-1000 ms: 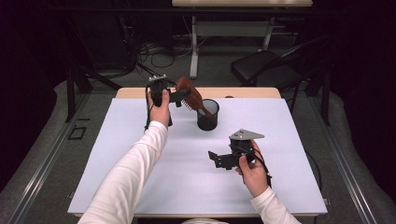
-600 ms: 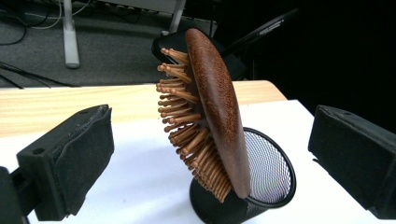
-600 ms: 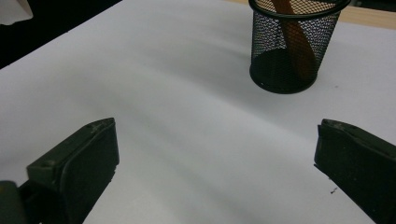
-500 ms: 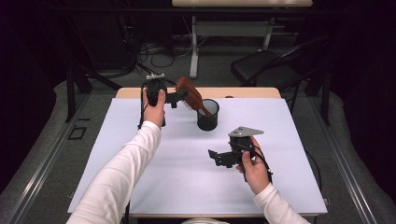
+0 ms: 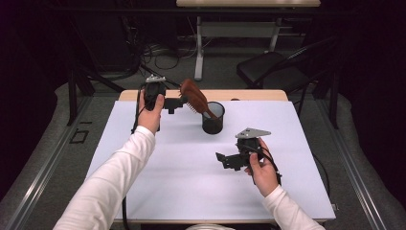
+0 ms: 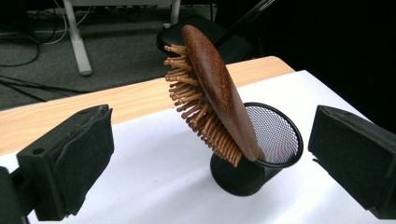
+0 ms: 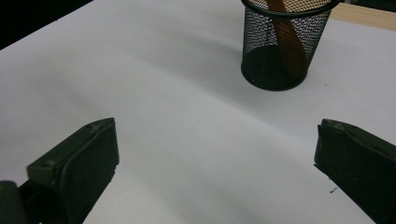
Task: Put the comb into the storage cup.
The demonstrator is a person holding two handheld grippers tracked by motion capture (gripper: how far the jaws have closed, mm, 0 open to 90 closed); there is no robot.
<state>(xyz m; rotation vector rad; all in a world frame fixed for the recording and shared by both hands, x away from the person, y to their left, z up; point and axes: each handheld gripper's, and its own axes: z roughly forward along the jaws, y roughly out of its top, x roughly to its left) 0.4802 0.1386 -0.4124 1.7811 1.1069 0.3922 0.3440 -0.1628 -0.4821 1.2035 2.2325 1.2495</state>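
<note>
We see the wooden hairbrush (image 6: 212, 88) leaning handle-down in the mesh cup (image 6: 266, 154) at frame centre; our left gripper (image 6: 210, 154) and right gripper (image 7: 215, 163) gape, released.

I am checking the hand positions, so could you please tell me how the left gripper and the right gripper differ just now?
The left gripper is held up at the far edge of the table, beside the wooden hairbrush standing in the mesh cup; the right gripper sits low near the table's middle, away from the cup. The left gripper points across at the brush head; the right gripper points at bare tabletop. Both have their jaws open and hold nothing.
</note>
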